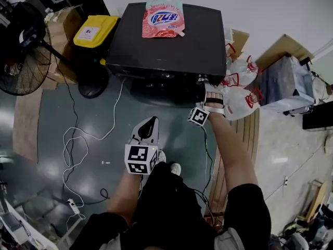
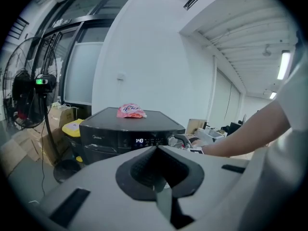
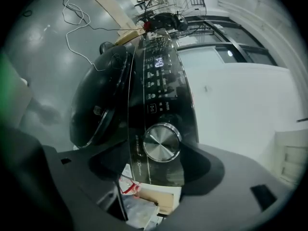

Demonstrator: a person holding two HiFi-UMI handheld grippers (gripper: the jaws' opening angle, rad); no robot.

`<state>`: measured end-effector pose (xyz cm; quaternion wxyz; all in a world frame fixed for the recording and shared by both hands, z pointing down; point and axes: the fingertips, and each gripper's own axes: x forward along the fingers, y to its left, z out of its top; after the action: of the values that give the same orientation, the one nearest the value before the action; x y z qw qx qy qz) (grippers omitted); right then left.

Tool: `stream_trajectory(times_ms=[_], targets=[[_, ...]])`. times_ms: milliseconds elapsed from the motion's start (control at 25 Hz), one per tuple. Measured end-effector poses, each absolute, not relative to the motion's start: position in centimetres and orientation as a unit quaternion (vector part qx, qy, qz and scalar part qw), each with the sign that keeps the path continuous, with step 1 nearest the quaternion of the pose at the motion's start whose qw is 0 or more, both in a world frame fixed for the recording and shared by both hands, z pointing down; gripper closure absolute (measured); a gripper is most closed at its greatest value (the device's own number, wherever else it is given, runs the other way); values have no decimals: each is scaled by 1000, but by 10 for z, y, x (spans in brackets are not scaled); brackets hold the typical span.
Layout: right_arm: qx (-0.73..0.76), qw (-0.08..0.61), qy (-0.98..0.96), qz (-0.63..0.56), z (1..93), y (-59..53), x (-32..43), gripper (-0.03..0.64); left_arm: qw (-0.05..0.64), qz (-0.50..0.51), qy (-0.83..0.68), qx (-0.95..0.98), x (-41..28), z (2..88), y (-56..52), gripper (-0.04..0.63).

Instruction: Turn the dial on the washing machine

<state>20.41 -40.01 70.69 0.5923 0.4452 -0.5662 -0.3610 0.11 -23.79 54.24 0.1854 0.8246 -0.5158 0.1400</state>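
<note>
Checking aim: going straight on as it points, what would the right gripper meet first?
Probably the silver dial on the washing machine, centred between the right gripper's open jaws.

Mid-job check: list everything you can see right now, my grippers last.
washing machine: one, black, centre
dial: one, silver, right end of its panel
detergent pouch: one, pink, on the machine's top
bin: one, yellow lid, left of machine
fan: one, black, far left
cable: one, white, on the floor
bags: several, clear with red trim, right of machine
left gripper: one, white, jaws together, empty, held back
right gripper: one, white, jaws apart around the dial
</note>
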Motion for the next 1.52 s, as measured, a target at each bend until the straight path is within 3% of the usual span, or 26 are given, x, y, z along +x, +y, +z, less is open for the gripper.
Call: stream_trajectory(times_ms=[320, 560, 920, 1520], targets=[[453, 585, -549, -388, 704, -415, 209, 293, 191, 142, -513, 825, 5, 560, -234, 583], [468, 571, -544, -398, 699, -420, 209, 342, 183, 143, -515, 825, -4, 553, -239, 583], [486, 560, -551, -382, 700, -419, 208, 344, 180, 150, -513, 826, -11, 555, -244, 583], [594, 469, -624, -195, 698, -428, 206, 345, 176, 161, -510, 826, -23, 556, -254, 583]])
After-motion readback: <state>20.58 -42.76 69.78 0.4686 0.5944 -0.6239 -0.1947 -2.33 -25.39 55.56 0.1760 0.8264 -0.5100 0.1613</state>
